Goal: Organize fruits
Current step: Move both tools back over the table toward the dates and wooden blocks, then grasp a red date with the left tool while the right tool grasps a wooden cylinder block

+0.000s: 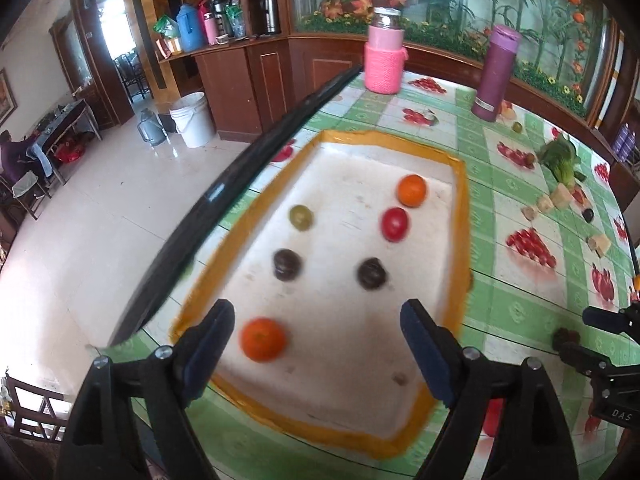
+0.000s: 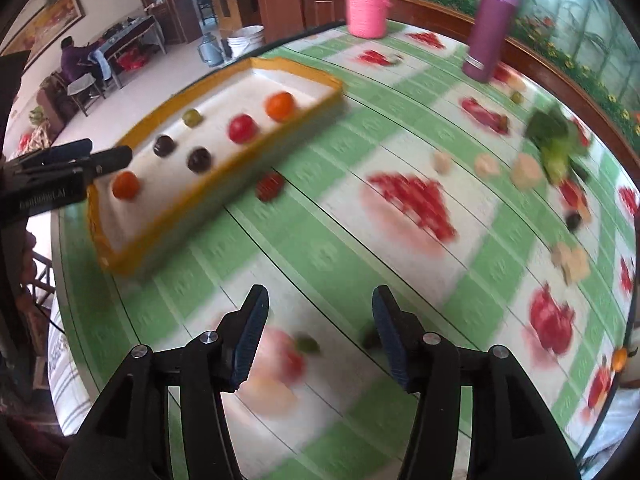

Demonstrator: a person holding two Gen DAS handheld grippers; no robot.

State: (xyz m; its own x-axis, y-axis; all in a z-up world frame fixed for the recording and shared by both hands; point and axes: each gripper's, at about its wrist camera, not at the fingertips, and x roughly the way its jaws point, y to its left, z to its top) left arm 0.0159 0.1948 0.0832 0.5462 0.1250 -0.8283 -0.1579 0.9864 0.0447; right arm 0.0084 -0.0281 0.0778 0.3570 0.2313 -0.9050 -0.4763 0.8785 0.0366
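Note:
A white tray with a yellow rim (image 1: 460, 200) (image 2: 240, 160) holds two oranges (image 1: 263, 339) (image 1: 411, 190), a red fruit (image 1: 394, 223), a green fruit (image 1: 301, 217) and two dark fruits (image 1: 287, 265) (image 1: 372, 273). My left gripper (image 1: 316, 344) is open and empty above the tray's near end, beside the near orange. My right gripper (image 2: 320, 332) is open and empty above the tablecloth, right of the tray. A small red fruit (image 2: 270, 187) lies on the cloth beside the tray. The left gripper also shows in the right wrist view (image 2: 100, 156).
A pink jar (image 1: 383, 60) and a purple bottle (image 1: 495, 74) stand at the table's far side. Leafy greens (image 1: 560, 158), pale food chunks (image 1: 554, 200), a small green fruit (image 2: 517, 97) and a small dark fruit (image 2: 574, 220) lie at the right. The table's edge (image 1: 240, 168) runs left of the tray.

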